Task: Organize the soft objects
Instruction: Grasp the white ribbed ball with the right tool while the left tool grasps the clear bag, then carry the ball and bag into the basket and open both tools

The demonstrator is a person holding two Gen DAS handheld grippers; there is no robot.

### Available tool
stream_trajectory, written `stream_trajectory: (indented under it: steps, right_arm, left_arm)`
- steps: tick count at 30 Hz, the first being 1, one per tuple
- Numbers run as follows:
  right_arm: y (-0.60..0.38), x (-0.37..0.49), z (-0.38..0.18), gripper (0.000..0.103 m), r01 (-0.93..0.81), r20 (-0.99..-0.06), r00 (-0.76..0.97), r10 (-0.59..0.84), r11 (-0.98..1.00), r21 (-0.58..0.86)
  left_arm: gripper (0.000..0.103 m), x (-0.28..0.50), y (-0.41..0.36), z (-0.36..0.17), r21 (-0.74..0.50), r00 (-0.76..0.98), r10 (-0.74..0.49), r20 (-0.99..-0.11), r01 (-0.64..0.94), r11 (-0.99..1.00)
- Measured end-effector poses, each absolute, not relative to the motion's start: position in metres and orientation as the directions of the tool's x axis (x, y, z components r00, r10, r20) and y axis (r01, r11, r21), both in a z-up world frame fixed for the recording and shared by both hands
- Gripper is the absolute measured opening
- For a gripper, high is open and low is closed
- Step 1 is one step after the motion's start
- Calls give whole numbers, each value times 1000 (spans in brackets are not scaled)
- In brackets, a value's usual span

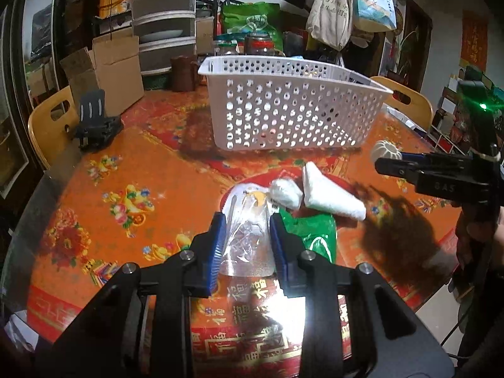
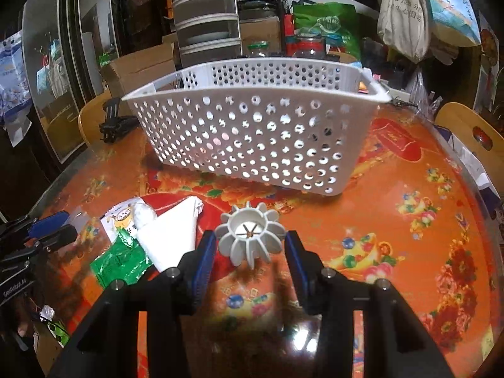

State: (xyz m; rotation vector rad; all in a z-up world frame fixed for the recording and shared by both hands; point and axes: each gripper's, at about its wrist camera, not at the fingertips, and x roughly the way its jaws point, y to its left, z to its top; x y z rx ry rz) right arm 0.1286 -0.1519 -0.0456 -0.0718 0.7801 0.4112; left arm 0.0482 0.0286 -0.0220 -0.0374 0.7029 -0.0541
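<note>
Over the orange tablecloth (image 1: 132,170), the left gripper (image 1: 247,236) pinches a clear plastic bag (image 1: 247,239) between its blue pads, the white basket (image 1: 283,107) beyond. In the right wrist view, the right gripper (image 2: 250,245) clasps a white ribbed piece (image 2: 250,236) — its pads against the ribs — beside a folded white cloth (image 2: 171,236) and green packet (image 2: 121,258).

One white basket (image 2: 252,132), one ribbed white cup (image 2: 250,236), one folded white cloth (image 1: 330,193), one green packet (image 1: 315,233), two jars (image 1: 260,45).
</note>
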Motion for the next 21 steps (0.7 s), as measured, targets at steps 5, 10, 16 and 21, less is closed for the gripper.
stream_trajectory:
  steps: [5, 10, 16, 21]
  right_arm:
    - [-161, 118, -30, 45, -385, -671, 658, 341, 919, 89]
    - [-168, 111, -12, 45, -391, -647, 676, 354, 916, 93]
    - [-175, 110, 14, 45, -396, -615, 697, 370, 913, 101]
    - [-180, 119, 34, 45, -397, -593, 711, 377, 912, 104]
  left_arm:
    - [27, 51, 25, -10, -50, 773, -69, -631, 49, 998]
    - [27, 60, 25, 8, -54, 783, -79, -617, 58, 997]
    - [27, 80, 37, 40, -82, 804, -65, -591, 20, 996]
    - [27, 105, 42, 75, -89, 820, -82, -567, 38, 995]
